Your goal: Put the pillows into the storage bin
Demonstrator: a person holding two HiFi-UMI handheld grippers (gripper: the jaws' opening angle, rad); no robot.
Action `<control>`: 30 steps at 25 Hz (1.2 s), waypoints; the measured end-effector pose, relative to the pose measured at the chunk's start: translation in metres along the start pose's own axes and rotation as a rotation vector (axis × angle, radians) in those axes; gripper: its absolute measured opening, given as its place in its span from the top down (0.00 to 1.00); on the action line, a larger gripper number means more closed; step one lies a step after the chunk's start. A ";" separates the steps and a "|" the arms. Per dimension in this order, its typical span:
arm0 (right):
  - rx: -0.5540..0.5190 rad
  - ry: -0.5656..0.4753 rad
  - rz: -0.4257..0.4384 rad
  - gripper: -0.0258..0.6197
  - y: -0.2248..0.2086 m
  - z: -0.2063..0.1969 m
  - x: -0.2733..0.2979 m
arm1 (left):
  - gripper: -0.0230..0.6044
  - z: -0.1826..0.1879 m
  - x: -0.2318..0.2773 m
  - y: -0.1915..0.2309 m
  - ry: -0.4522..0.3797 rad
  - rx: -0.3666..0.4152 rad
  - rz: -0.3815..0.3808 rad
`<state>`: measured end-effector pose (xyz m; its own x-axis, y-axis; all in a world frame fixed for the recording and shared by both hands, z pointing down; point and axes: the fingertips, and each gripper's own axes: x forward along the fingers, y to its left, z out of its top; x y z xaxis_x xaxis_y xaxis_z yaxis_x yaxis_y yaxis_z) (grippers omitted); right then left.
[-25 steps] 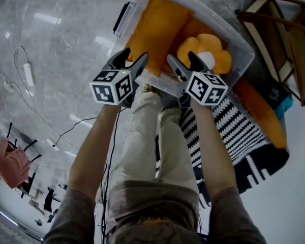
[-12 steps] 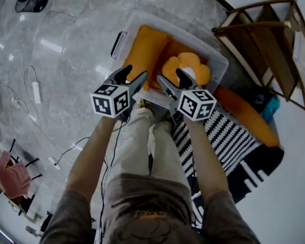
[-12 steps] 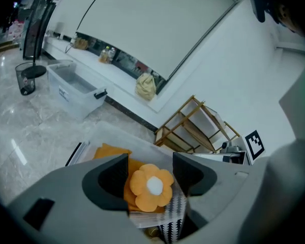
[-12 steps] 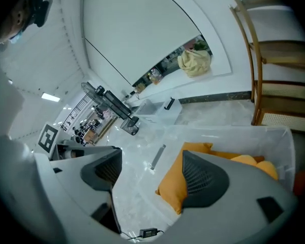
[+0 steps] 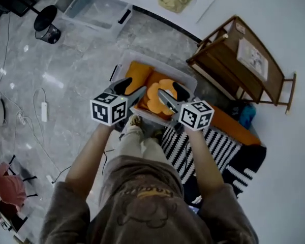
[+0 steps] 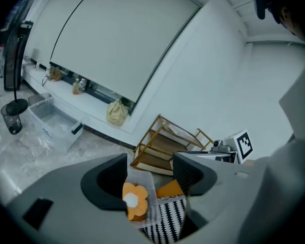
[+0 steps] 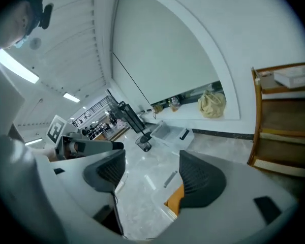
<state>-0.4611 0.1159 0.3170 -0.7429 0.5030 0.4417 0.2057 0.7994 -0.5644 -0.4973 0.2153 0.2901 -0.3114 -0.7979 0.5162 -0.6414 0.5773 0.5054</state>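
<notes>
Hanging over the storage bin (image 5: 162,67), left gripper (image 5: 133,86) and right gripper (image 5: 171,91) are empty, fingers apart, the right's having just been closing. The orange pillow (image 5: 231,126) beside the bin could get overlooked.

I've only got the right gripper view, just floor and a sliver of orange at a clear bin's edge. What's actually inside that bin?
Observer: The storage bin holds a plain orange pillow, with a flower-shaped pillow beside it.
Operator: Any pillows left outside?
Observer: Yes, another orange pillow lies outside, to the right of the bin in the head view, beside a black-and-white striped textile.
Operator: The right gripper has just been closing its jaws, with nothing between them. And the left one?
Observer: The left gripper has its jaws apart, with nothing held.
</notes>
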 end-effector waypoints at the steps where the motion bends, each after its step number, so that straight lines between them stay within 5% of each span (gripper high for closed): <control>1: -0.010 -0.021 0.005 0.46 0.010 0.012 -0.019 | 0.54 0.011 -0.011 -0.020 -0.009 0.015 -0.018; 12: -0.088 -0.217 -0.035 0.51 0.079 0.068 -0.187 | 0.54 0.064 -0.086 -0.191 -0.096 0.196 -0.198; 18: -0.116 -0.358 -0.081 0.53 0.105 0.091 -0.255 | 0.54 0.087 -0.120 -0.221 -0.179 0.235 -0.257; 23: -0.171 -0.429 -0.140 0.70 0.115 0.087 -0.282 | 0.55 0.085 -0.131 -0.231 -0.305 0.242 -0.240; 30: -0.261 -0.444 -0.166 0.96 0.135 0.067 -0.279 | 0.94 0.071 -0.156 -0.230 -0.352 0.277 -0.247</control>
<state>-0.2688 0.0620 0.0708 -0.9650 0.2212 0.1411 0.1722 0.9397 -0.2955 -0.3511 0.1947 0.0439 -0.3135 -0.9425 0.1159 -0.8726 0.3341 0.3563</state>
